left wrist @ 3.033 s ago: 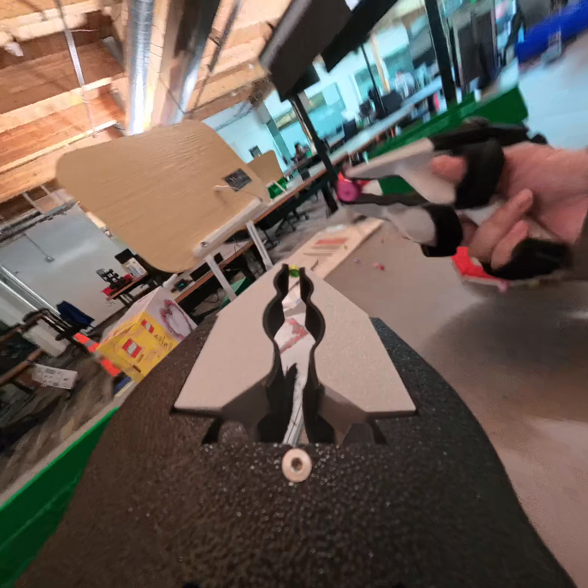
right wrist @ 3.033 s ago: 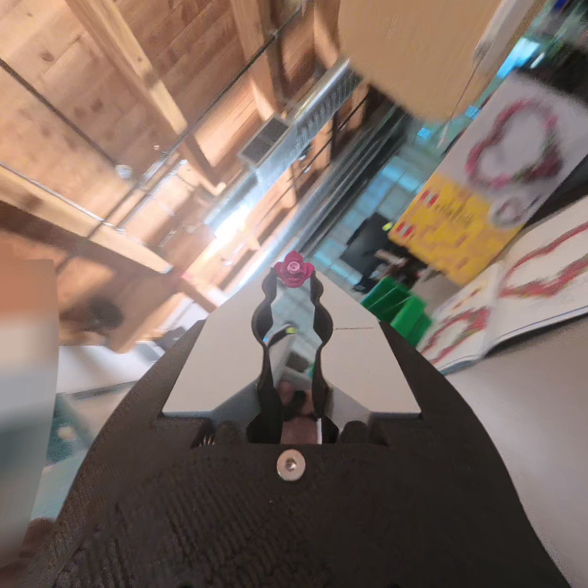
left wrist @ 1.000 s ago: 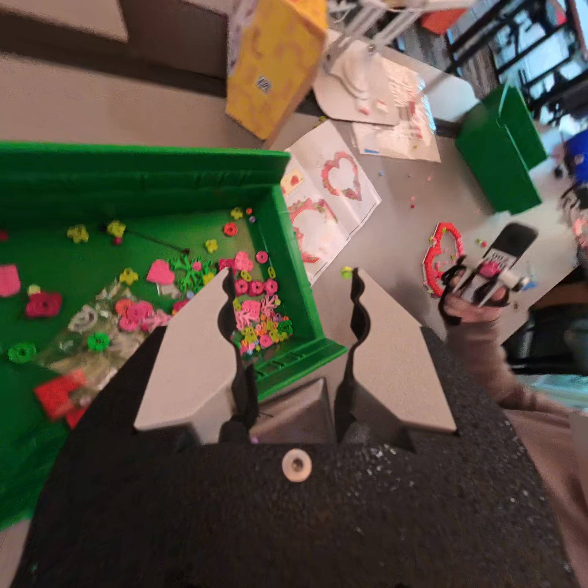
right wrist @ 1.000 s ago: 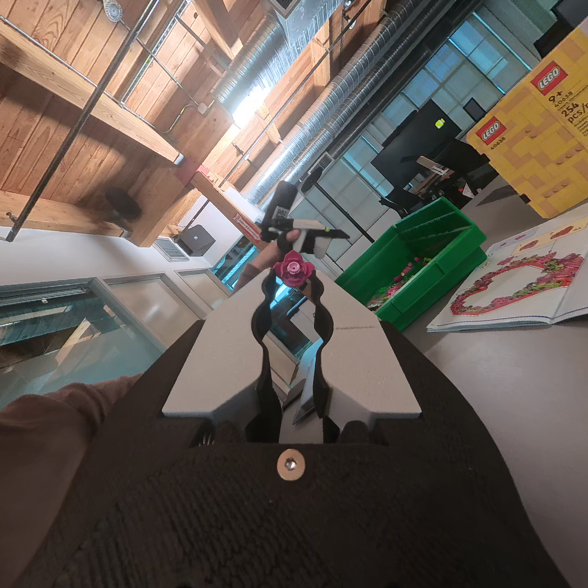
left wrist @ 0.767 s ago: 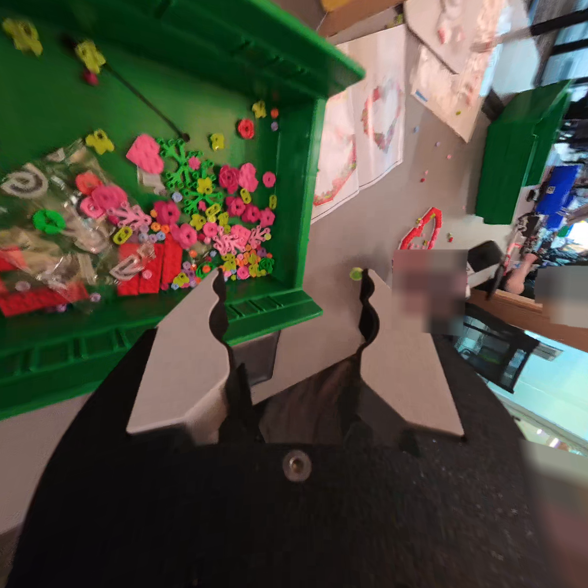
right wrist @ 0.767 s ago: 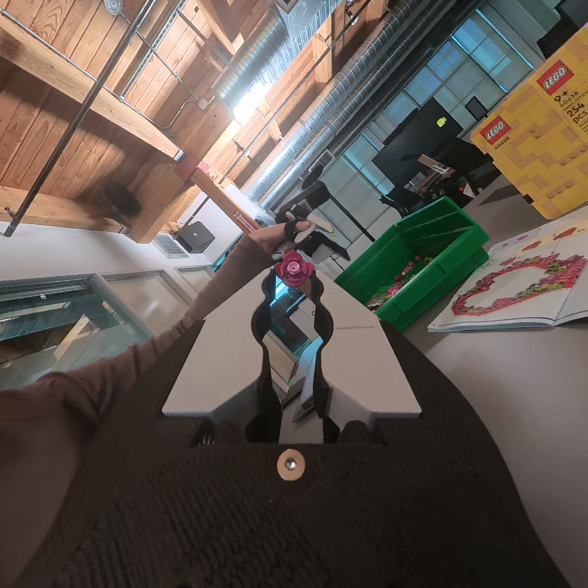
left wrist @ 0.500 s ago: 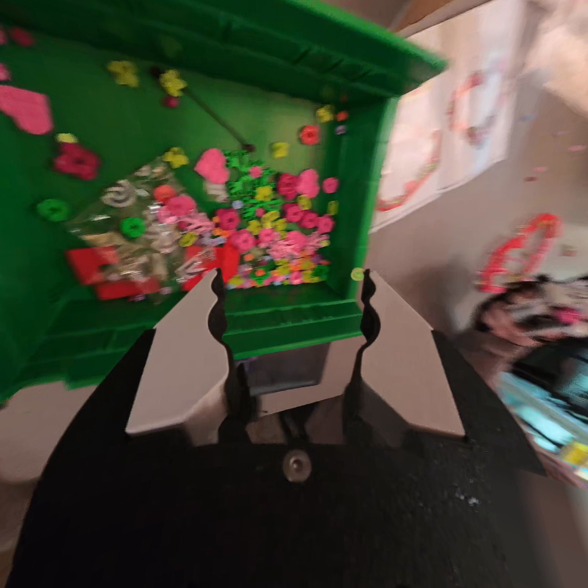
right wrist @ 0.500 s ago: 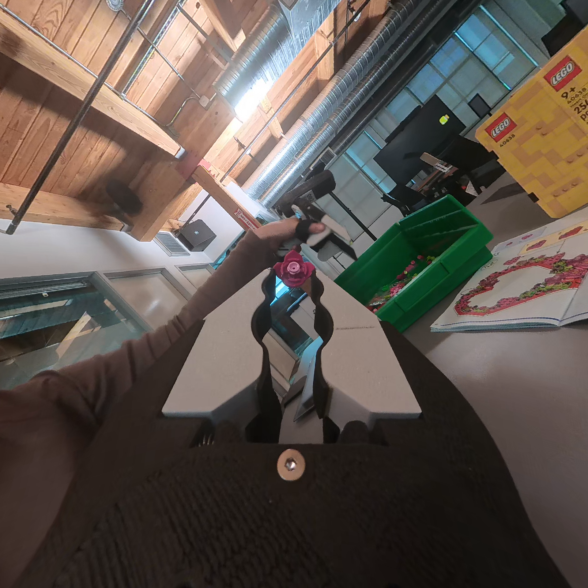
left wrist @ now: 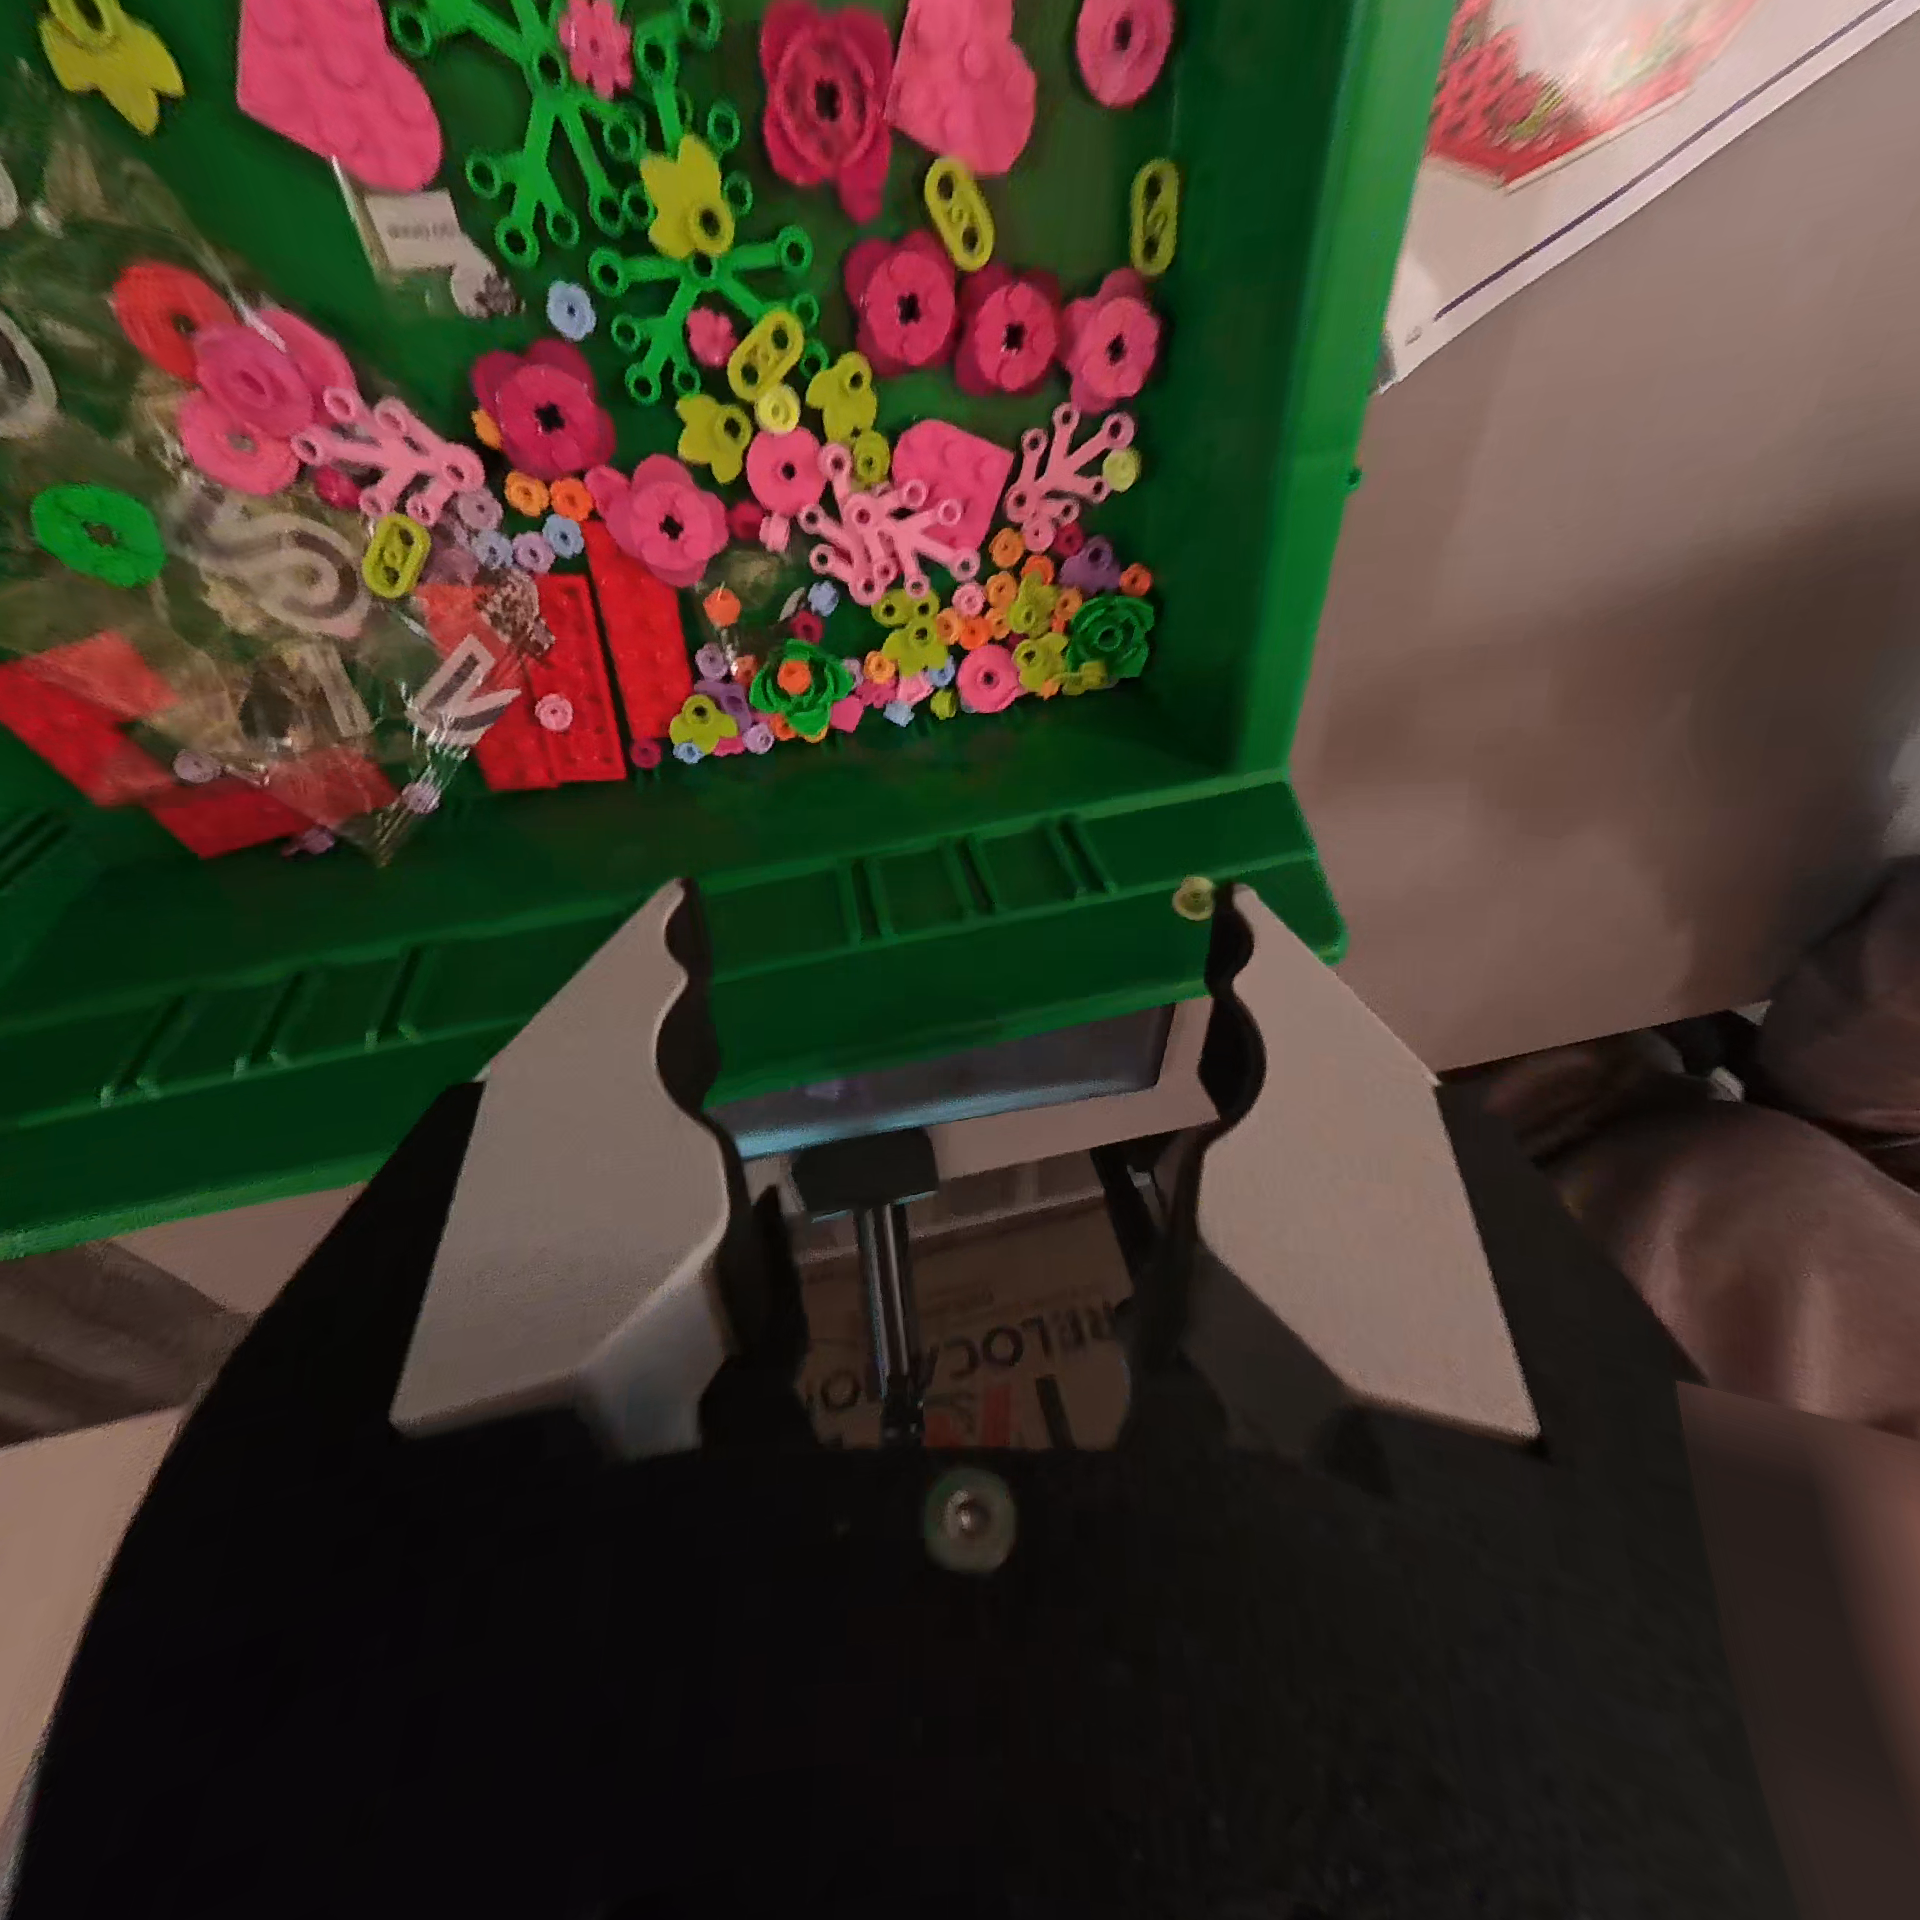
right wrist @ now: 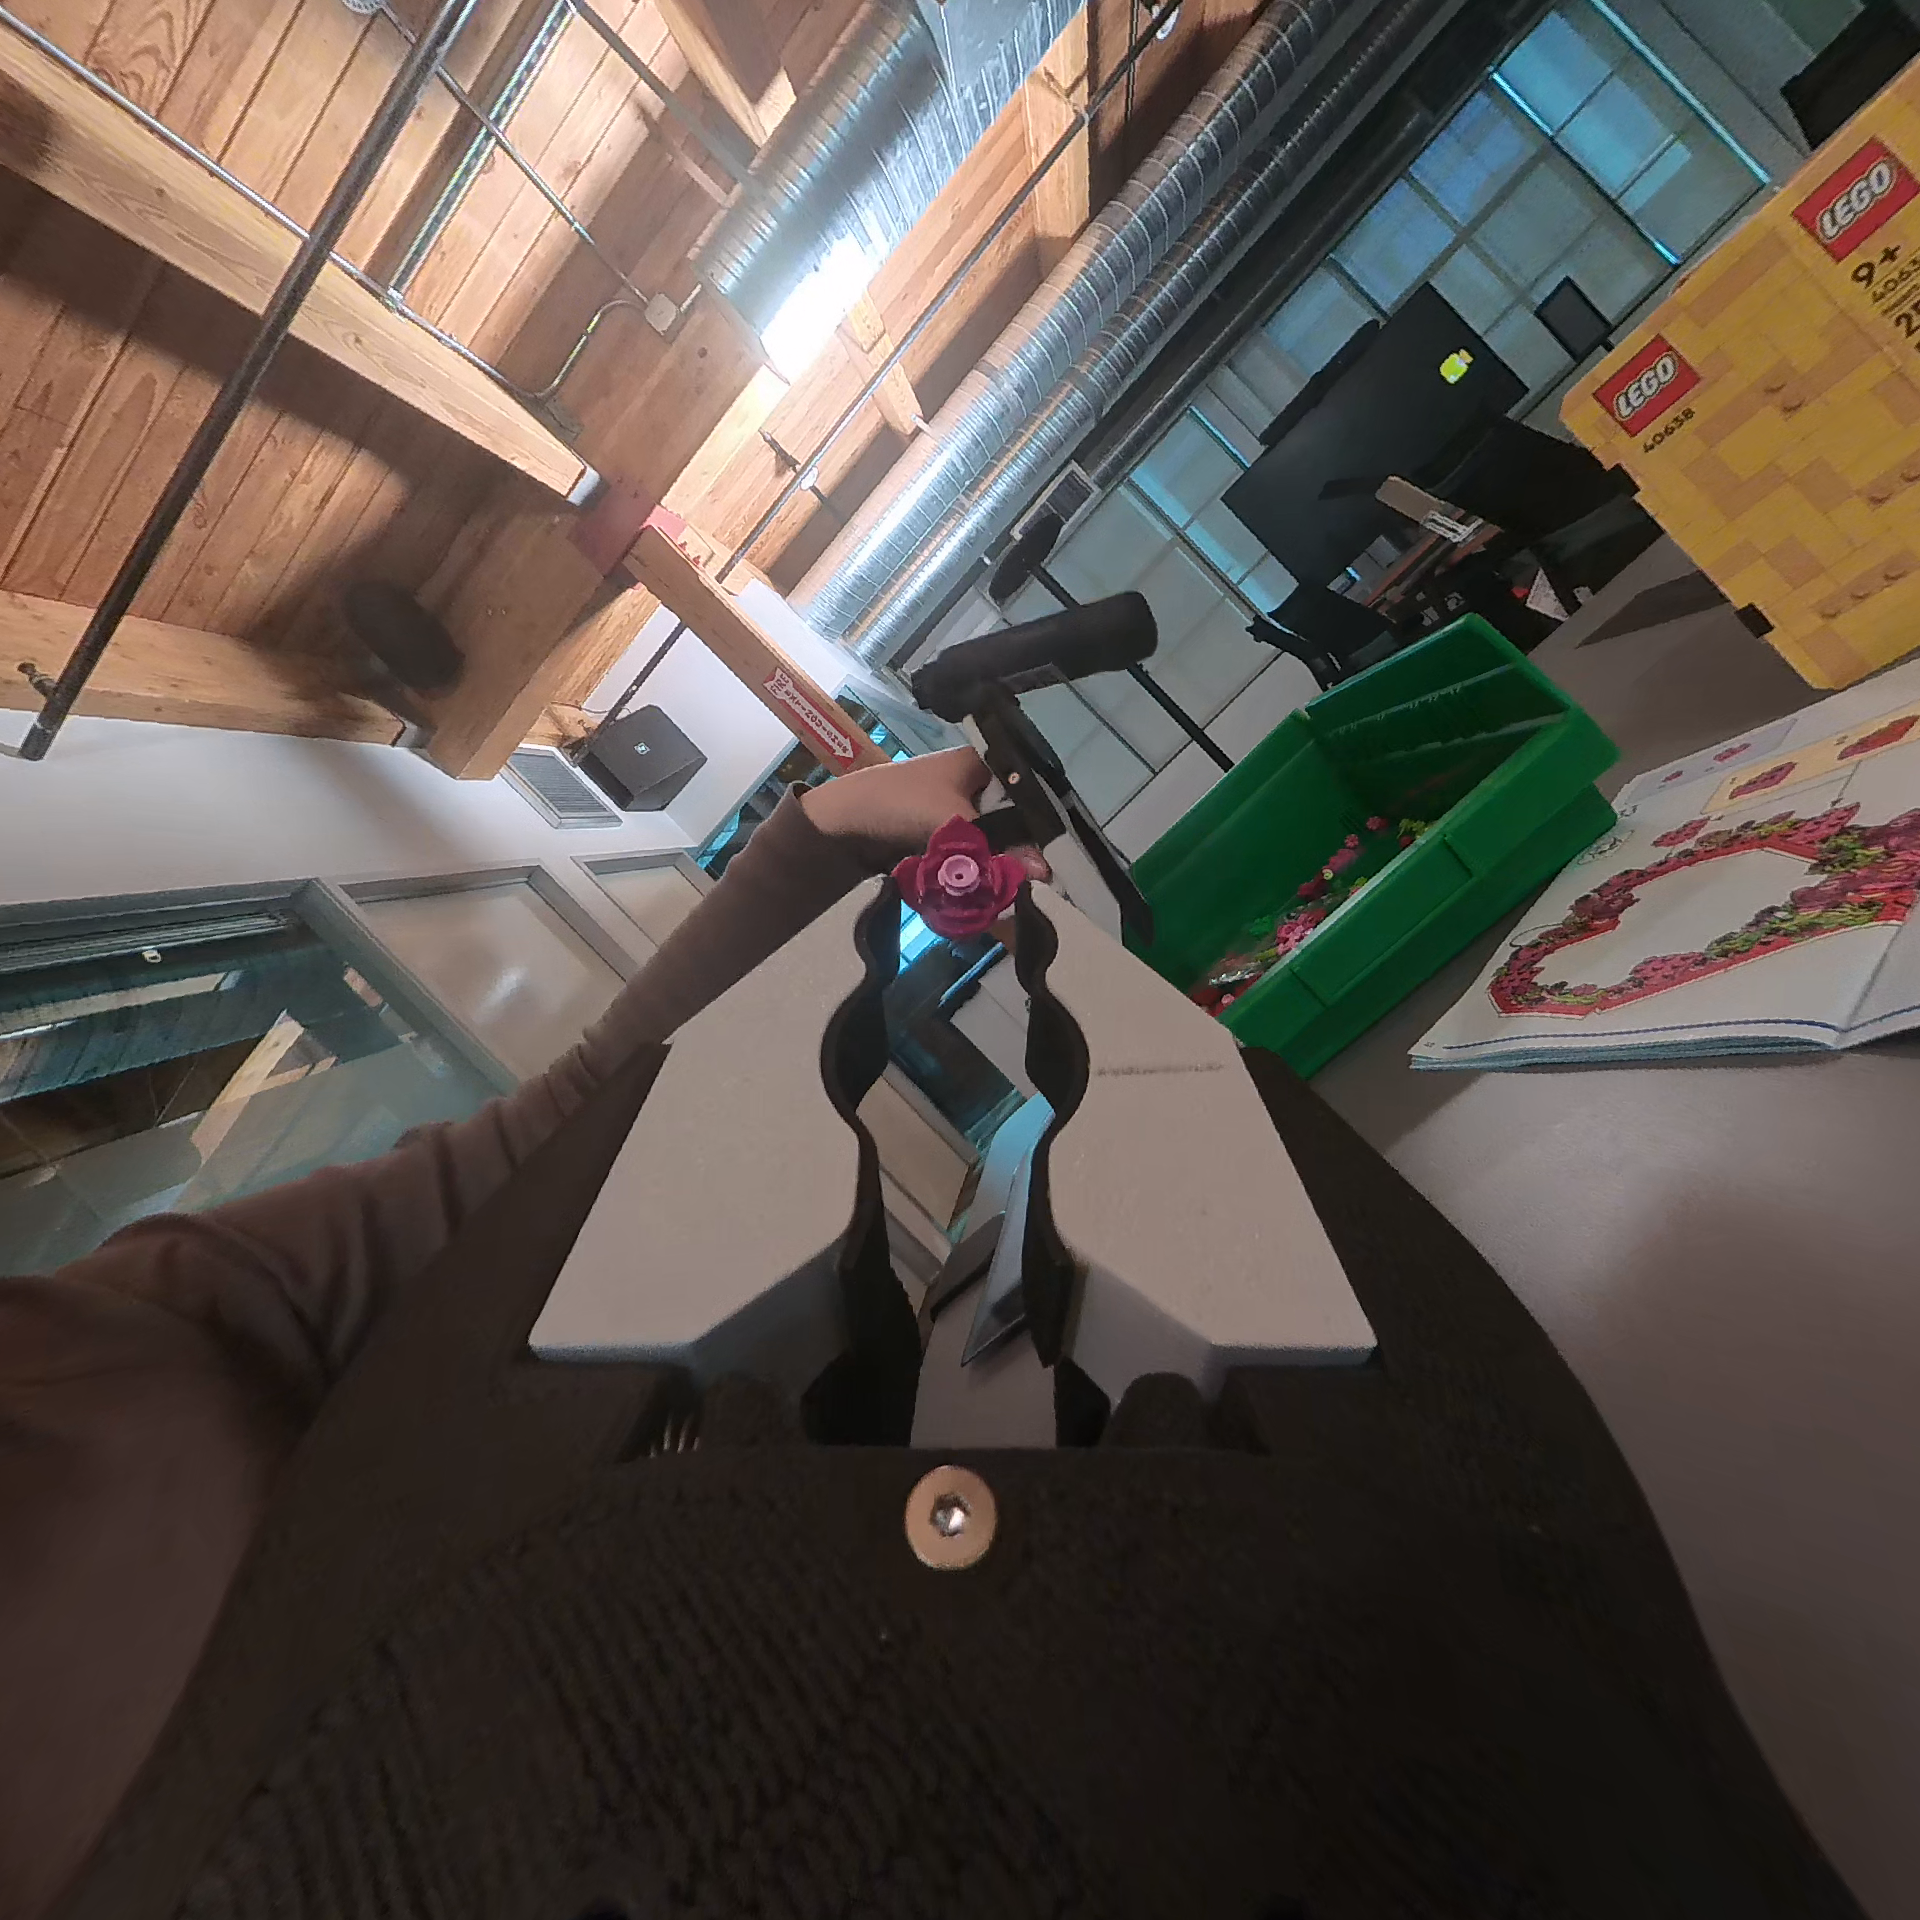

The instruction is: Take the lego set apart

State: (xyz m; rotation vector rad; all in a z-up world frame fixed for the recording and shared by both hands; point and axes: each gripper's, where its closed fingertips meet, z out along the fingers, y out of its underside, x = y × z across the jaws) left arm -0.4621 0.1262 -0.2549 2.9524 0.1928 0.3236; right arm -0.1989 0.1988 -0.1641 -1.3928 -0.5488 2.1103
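My left gripper (left wrist: pixel 956 914) is open and empty, with its fingertips over the near rim of the green bin (left wrist: pixel 935 862). A small lime stud (left wrist: pixel 1195 896) sits at the tip of its right finger. The bin holds several loose pink, magenta, lime and green flower pieces (left wrist: pixel 904 301) and red plates (left wrist: pixel 613 644). My right gripper (right wrist: pixel 956 896) is shut on a magenta flower piece (right wrist: pixel 956 878) and holds it up in the air, pointing upward. In the right wrist view the left gripper (right wrist: pixel 1039 717) hangs over the bin (right wrist: pixel 1371 862).
A clear plastic bag (left wrist: pixel 260 623) lies in the bin's left part. An open instruction booklet (right wrist: pixel 1714 935) lies on the grey table (right wrist: pixel 1558 1247) right of the bin, and it also shows in the left wrist view (left wrist: pixel 1579 114). A yellow box (right wrist: pixel 1766 436) stands behind.
My left gripper has swung from the table toward the bin and closer in, and now looks down over its near rim. My right gripper has stayed still, shut on the flower.
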